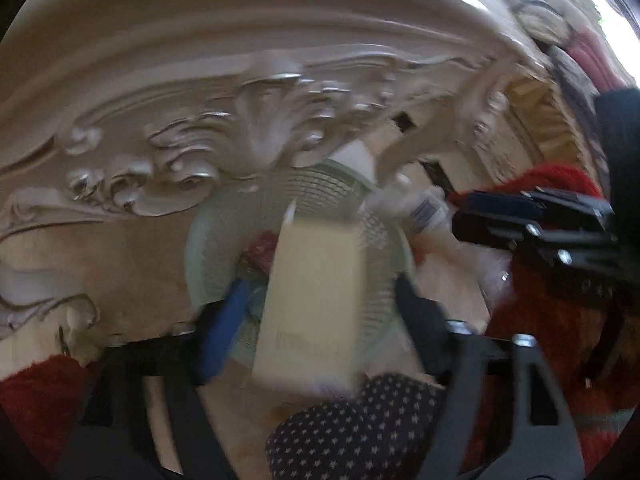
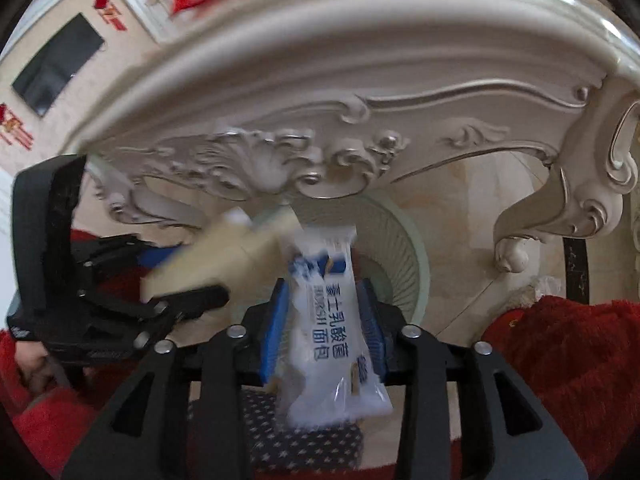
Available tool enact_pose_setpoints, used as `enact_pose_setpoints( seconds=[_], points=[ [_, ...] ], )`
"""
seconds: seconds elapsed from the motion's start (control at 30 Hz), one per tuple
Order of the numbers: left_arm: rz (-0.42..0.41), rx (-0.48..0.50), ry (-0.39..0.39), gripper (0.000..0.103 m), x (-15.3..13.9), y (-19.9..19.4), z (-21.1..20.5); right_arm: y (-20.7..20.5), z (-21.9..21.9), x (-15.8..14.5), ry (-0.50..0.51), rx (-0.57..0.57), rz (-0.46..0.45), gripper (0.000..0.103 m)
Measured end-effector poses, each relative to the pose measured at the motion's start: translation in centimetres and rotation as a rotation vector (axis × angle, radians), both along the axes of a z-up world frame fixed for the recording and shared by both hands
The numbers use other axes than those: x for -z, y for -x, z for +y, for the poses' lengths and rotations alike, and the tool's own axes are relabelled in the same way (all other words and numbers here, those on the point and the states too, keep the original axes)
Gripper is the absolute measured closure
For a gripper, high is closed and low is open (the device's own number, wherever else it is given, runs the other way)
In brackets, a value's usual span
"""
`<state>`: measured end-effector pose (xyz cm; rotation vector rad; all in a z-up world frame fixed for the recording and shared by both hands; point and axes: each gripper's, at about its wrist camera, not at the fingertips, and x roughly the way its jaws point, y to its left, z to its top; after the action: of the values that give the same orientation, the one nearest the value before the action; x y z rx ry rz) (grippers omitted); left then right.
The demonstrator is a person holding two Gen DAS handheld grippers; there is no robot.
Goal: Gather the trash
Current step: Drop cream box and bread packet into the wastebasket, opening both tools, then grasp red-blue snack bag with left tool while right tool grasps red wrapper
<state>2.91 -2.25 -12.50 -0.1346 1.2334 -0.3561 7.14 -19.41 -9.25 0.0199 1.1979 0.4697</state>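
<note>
Left wrist view: a carved cream table (image 1: 168, 160) is arching across the upper frame above a pale green mesh wastebasket (image 1: 208, 248) at centre. A blurred cream carton (image 1: 312, 292) is filling the centre, and the left gripper (image 1: 316, 308) is clamping it between blue pads.

Right wrist view: the table's carved leg (image 2: 560, 216) is curving down at right, a dark wall screen (image 2: 56, 64) sitting upper left. The right gripper (image 2: 324, 316) is pinching a white bread wrapper (image 2: 336, 332) with blue print, over the wastebasket rim (image 2: 416, 256).
</note>
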Motion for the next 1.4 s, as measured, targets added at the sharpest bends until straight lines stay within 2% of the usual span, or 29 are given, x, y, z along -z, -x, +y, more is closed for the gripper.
enact_pose_setpoints(
  seconds=[0.03,0.2,0.3,0.4,0.47,0.57,0.63,0.67,0.7,0.73,0.77,0.83,0.87,0.93,1.03,1.1,1.13,1.23,1.33,1.4],
  points=[
    [0.001,-0.018,-0.004,0.025,0.0,-0.3,0.2,0.0,-0.1,0.1,0.017,0.02,-0.013,0.032],
    [-0.025,-0.043,-0.068,0.025,-0.6,0.6,1.2,0.5,-0.3,-0.6,0.012,0.039,-0.023,0.032],
    [-0.03,-0.05,-0.065,0.025,-1.4,1.4,1.9,1.1,-0.4,-1.2,0.016,0.037,-0.026,0.032],
    [-0.075,-0.065,-0.06,0.025,-3.6,2.3,3.3,1.7,-0.7,-2.7,-0.019,0.03,-0.053,0.032],
    [-0.114,-0.071,-0.052,0.025,-5.3,2.2,3.4,1.9,-0.7,-4.7,-0.056,0.019,-0.098,0.032],
    [-0.223,-0.083,-0.018,0.025,-9.6,1.8,4.8,1.3,-0.3,-8.8,-0.099,-0.002,-0.237,0.032],
    [-0.303,-0.09,-0.047,0.025,-12.6,0.7,5.6,0.2,0.4,-10.9,-0.109,-0.018,-0.311,0.032],
    [-0.317,-0.09,-0.054,0.024,-13.5,-0.2,5.9,-0.7,0.9,-11.6,-0.108,-0.025,-0.345,0.032],
    [-0.248,-0.067,0.018,0.005,-13.6,-1.3,6.1,-2.0,1.8,-12.5,-0.094,-0.035,-0.383,0.032],
    [-0.174,-0.067,0.077,0.005,-13.7,-2.6,6.5,-3.1,2.5,-13.0,-0.083,-0.043,-0.411,0.032],
    [-0.123,-0.075,0.084,0.005,-13.8,-3.2,6.5,-4.3,3.3,-13.3,-0.068,-0.05,-0.427,0.032],
    [-0.065,-0.074,0.083,0.005,-14.7,-3.8,6.7,-6.8,5.1,-14.0,-0.066,-0.067,-0.442,0.032],
    [-0.072,-0.078,0.09,0.005,-15.3,-3.6,6.8,-7.9,5.7,-14.4,-0.072,-0.066,-0.445,0.032],
    [-0.142,-0.072,0.064,0.005,-17.5,-2.7,6.9,-9.5,6.7,-14.7,-0.085,-0.078,-0.453,0.032],
    [-0.215,-0.053,0.076,0.005,-20.8,-1.8,7.4,-11.4,7.9,-15.1,-0.084,-0.09,-0.461,0.032],
    [-0.279,-0.07,0.039,0.005,-22.3,-2.2,7.5,-12.5,8.5,-14.9,-0.074,-0.089,-0.456,0.032],
    [-0.323,-0.096,-0.019,0.005,-22.8,-3.1,7.5,-13.0,8.8,-14.6,-0.067,-0.09,-0.451,0.032],
    [-0.369,-0.173,-0.117,0.005,-21.7,-7.1,7.8,-14.2,9.6,-13.2,-0.033,-0.091,-0.425,0.032],
    [-0.316,-0.212,-0.149,0.005,-19.2,-11.2,8.2,-14.7,10.4,-12.2,0.006,-0.104,-0.411,0.033],
    [-0.304,-0.231,-0.144,0.005,-18.1,-12.6,8.4,-15.4,10.8,-11.7,0.065,-0.094,-0.427,0.033]
  ],
)
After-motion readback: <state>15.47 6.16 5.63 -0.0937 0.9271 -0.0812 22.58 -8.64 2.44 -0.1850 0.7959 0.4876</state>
